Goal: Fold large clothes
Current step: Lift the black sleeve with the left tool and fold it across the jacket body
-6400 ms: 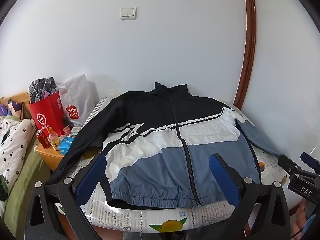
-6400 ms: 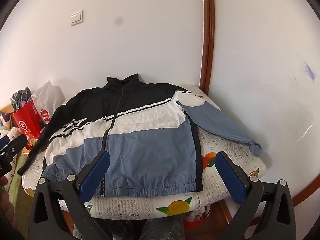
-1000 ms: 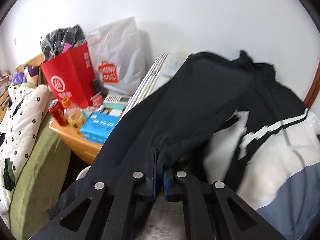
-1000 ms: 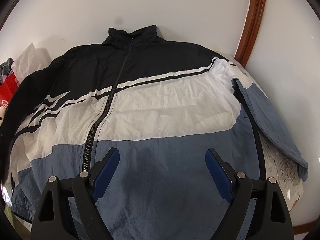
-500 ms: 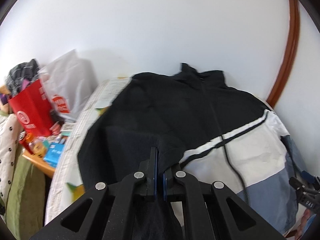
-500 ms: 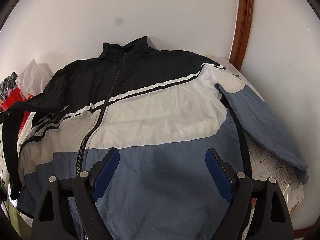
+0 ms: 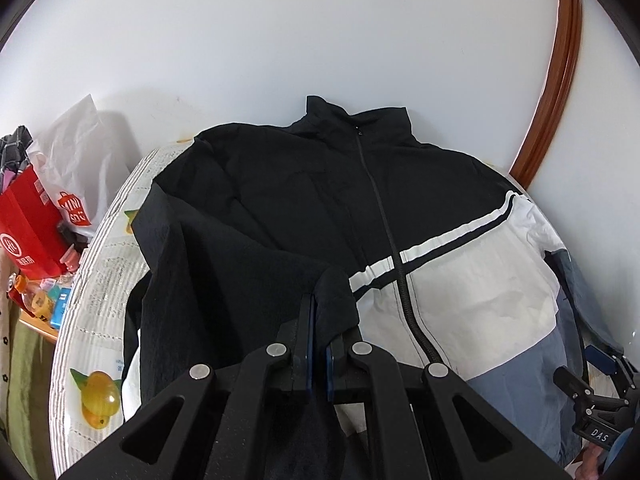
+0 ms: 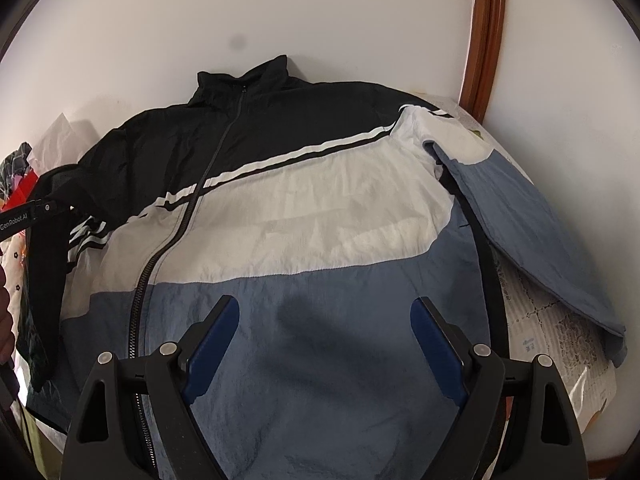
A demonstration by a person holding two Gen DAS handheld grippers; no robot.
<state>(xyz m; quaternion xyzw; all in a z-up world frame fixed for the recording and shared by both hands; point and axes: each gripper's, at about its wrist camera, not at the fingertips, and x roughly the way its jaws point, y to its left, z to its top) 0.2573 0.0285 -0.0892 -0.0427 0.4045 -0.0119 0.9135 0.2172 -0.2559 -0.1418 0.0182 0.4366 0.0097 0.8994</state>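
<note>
Black-white-blue jacket (image 8: 320, 216) lies zipped; left gripper (image 7: 318, 320) pinches black sleeve (image 7: 224, 280), right gripper (image 8: 324, 344) agape

A zipped jacket (image 8: 320, 216), black above, white in the middle and blue below, is spread front-up on the tabletop (image 7: 100, 280). Its black sleeve (image 7: 224, 280) is folded across the chest; the blue sleeve (image 8: 528, 232) is laid out sideways.

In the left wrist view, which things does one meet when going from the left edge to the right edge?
Red paper bag → white plastic bag → black sleeve pinched in the left gripper → jacket zipper → right gripper → brown door frame.
</note>
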